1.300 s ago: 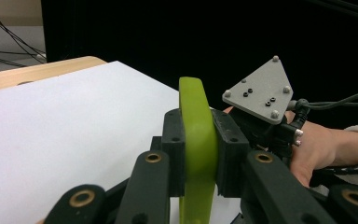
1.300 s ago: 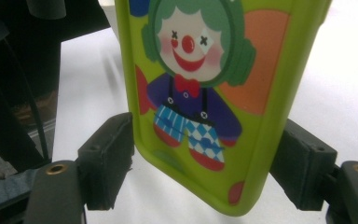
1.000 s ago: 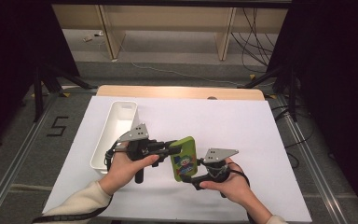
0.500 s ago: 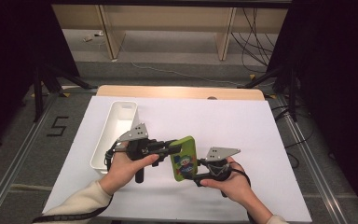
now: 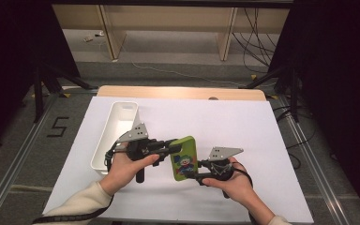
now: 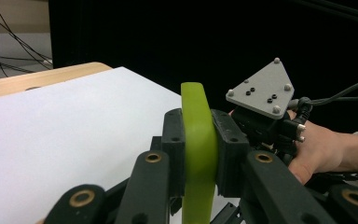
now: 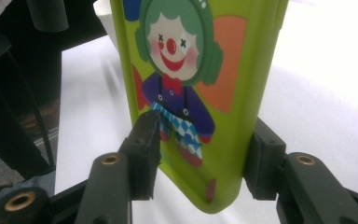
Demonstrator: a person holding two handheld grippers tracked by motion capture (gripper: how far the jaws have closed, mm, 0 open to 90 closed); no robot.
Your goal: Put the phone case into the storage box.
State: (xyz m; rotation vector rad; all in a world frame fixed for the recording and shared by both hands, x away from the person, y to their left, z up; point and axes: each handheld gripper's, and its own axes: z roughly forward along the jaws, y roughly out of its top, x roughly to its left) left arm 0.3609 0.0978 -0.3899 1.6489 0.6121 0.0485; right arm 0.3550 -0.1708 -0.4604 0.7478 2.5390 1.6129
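**Handover grip could skew the phone case**

Green clown phone case [image 5: 183, 158] held above the white table [image 5: 243, 126], right of the white bin [image 5: 117, 129]. Left tool [image 6: 199, 154] clamped tight across the case's thin edge. Right tool [image 7: 200, 156] has just been closing around the case's width; left pad looks touching, right pad close, contact unclear. Risk: uneven squeeze twists or bows the soft case, or it drops if the left tool lets go early.
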